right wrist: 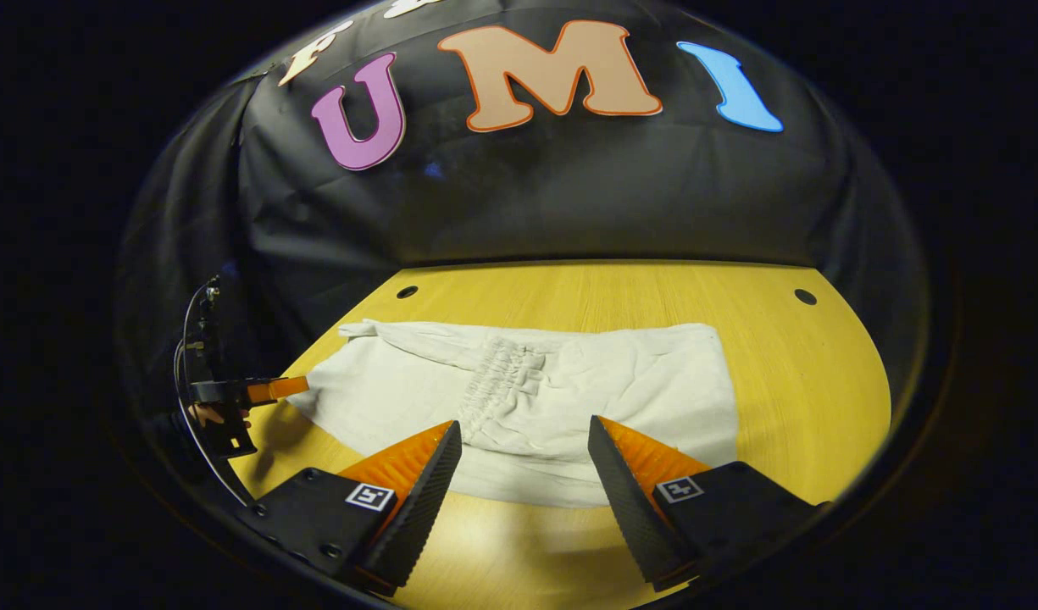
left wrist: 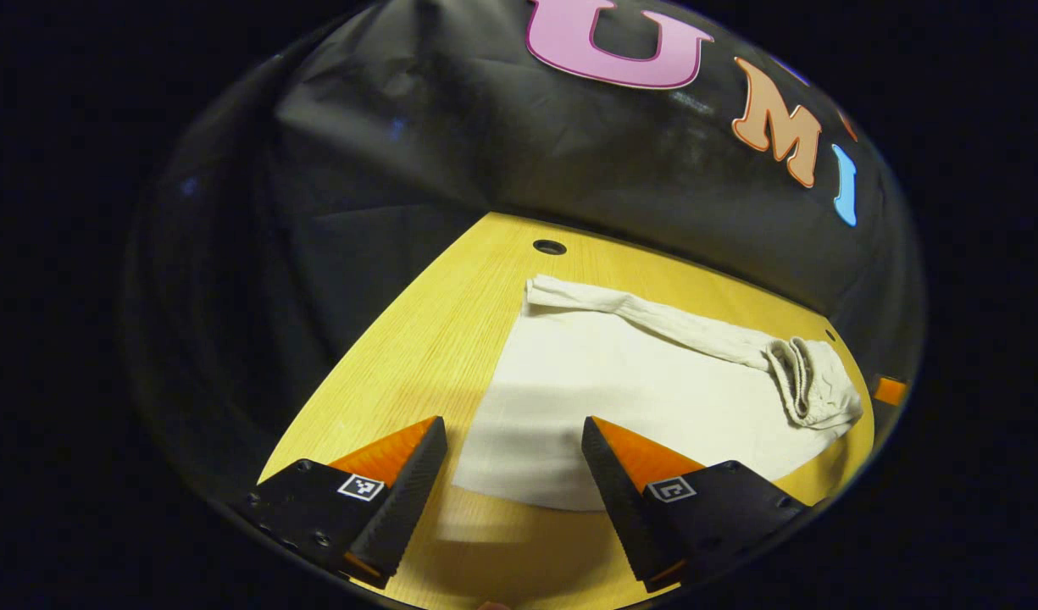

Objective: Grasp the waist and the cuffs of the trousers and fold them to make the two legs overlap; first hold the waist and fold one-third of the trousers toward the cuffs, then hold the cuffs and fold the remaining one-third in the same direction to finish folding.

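Lying: trousers (right wrist: 569,398) flat on the worktop (right wrist: 824,373), long axis side to side in the right gripper view.
Waist: the gathered band (right wrist: 493,381) sits mid-cloth, so one third looks already folded.
Right gripper (right wrist: 525,457): jaws wide, empty, over the near edge.
Left gripper (left wrist: 514,453): jaws wide, empty, at the trousers' end.
Cuffs: cannot tell which end holds them.

Yellow wooden table (right wrist: 824,373) with small round holes (right wrist: 407,292) near the far edge, backed by black cloth. Lying flat on it, pale cream trousers (right wrist: 620,381), legs spread sideways, gathered elastic waist (right wrist: 495,381) folded onto the middle.
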A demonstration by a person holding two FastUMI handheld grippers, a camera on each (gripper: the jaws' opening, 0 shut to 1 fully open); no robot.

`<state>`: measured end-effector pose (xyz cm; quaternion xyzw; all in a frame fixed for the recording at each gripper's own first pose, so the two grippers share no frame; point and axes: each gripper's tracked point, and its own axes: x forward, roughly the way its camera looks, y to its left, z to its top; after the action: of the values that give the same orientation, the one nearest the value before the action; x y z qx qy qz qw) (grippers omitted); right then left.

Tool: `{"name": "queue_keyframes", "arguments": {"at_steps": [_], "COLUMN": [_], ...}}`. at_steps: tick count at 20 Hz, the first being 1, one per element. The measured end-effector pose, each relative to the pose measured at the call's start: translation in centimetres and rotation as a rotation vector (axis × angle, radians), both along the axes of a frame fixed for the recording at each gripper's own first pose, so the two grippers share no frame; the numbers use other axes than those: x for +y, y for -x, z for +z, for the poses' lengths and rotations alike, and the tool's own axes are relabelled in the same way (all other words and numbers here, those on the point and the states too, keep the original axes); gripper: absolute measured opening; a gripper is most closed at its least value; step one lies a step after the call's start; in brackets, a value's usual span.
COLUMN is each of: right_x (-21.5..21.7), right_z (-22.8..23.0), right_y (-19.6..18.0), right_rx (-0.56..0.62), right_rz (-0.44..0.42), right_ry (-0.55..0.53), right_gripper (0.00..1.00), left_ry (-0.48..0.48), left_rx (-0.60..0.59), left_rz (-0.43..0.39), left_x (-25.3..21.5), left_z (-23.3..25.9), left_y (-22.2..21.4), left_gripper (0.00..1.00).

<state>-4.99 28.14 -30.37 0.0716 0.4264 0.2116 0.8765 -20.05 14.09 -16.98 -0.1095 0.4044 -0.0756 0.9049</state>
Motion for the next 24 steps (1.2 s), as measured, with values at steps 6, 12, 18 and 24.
{"name": "queue_keyframes", "arguments": {"at_steps": [6,12,18,24], "right_x": [-1.3,-1.6,-3.1,-7.0], "right_z": [0.4,0.3,0.3,1.4], "right_y": [0.2,0.2,0.2,-1.1], "right_rx": [-0.012,-0.004,-0.014,-0.025], "right_rz": [-0.025,-0.036,-0.01,-0.047], "right_ry": [0.037,0.049,0.044,-0.012], "right_gripper": [0.96,0.96,0.97,0.96], "left_ry": [-0.094,-0.101,0.029,0.117], "left_rx": [0.011,0.021,0.055,-0.005], "left_rz": [-0.069,-0.138,0.007,0.128], "left_x": [-0.8,-3.5,-4.3,-5.7], "left_z": [-1.4,-1.0,-0.3,4.9], "left_y": [0.0,0.1,-0.3,-2.6], "left_gripper": [0.97,0.39,0.0,0.0]}}
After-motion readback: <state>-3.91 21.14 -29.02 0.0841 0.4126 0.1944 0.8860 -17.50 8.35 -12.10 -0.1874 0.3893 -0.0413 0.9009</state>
